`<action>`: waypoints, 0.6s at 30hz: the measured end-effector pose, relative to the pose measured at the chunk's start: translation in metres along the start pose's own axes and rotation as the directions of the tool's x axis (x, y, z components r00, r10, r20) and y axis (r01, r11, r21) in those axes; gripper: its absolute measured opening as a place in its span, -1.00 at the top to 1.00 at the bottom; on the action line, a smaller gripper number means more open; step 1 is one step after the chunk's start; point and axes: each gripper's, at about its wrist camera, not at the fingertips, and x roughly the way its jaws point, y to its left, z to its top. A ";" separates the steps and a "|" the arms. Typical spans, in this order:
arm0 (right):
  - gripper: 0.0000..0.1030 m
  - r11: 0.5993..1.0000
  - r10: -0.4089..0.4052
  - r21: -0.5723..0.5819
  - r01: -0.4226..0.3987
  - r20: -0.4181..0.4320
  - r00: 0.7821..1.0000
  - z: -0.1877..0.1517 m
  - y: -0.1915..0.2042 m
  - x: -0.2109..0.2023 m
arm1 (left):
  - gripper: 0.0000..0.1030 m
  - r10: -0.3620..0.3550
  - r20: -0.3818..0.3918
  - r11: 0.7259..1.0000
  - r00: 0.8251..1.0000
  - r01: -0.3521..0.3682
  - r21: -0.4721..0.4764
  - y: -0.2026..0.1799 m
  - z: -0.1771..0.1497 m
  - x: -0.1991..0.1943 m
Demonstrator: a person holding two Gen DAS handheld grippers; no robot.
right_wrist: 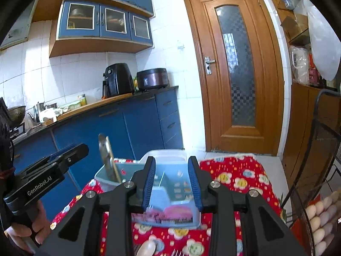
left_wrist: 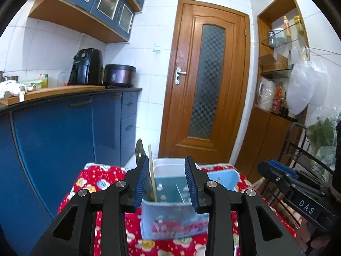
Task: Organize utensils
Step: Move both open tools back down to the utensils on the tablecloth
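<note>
Both views look across a small table under a red flowered cloth [left_wrist: 102, 179], and room is tight. The blue base cabinets [left_wrist: 64, 132] run along the left, close to the cloth's left edge. A black wire rack [right_wrist: 319, 149] crowds the right side, with eggs [right_wrist: 319, 219] showing through its mesh near the right wrist camera. Beyond the far edge of the table there is open tiled floor up to the wooden door [left_wrist: 204, 81]. In the middle of the cloth sits the light blue utensil box [left_wrist: 170, 217], its near wall facing the cameras. A wooden chopstick [left_wrist: 152, 175] and a metal handle [left_wrist: 139, 151] stand leaning in its left compartment, poking well above the rim. A thin pale stick [left_wrist: 180, 193] lies slanted in the middle section. The left gripper [left_wrist: 168, 183] hovers over the box, jaws partly spread. The blue pads straddle the box opening with nothing pinched, though the left pad sits just beside the chopstick. The right gripper [right_wrist: 172, 183] is likewise partly spread and empty, and frames the box's right half. At the near edge of the cloth, under the right gripper, lie a spoon [right_wrist: 147, 248] and some fork tines [right_wrist: 175, 252], both outside the box.
</note>
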 end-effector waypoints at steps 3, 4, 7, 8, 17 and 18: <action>0.32 1.000 0.005 0.010 -0.004 -0.032 0.999 -0.010 0.000 -0.008 | 0.31 -0.008 -0.027 1.000 1.000 0.008 -0.008 0.000 -0.007 -0.011; 0.32 1.000 0.005 0.013 -0.005 -0.040 0.999 -0.013 0.000 -0.010 | 0.30 -0.010 -0.034 1.000 0.999 0.010 -0.012 0.002 -0.009 -0.013; 0.32 1.000 0.003 0.021 -0.002 -0.069 0.998 -0.023 -0.001 -0.014 | 0.30 -0.020 -0.069 0.999 0.997 0.018 -0.030 0.004 -0.019 -0.019; 0.31 1.000 0.001 0.024 0.001 -0.079 0.997 -0.027 -0.002 -0.015 | 0.30 -0.022 -0.083 0.999 0.996 0.019 -0.037 0.004 -0.023 -0.019; 0.29 0.998 -0.014 0.063 0.026 -0.188 0.982 -0.067 -0.015 -0.019 | 0.30 -0.039 -0.193 0.996 0.980 0.023 -0.086 0.012 -0.055 -0.017; 0.29 0.997 -0.014 0.069 0.029 -0.206 0.978 -0.073 -0.017 -0.018 | 0.30 -0.039 -0.207 0.996 0.978 0.021 -0.090 0.013 -0.060 -0.016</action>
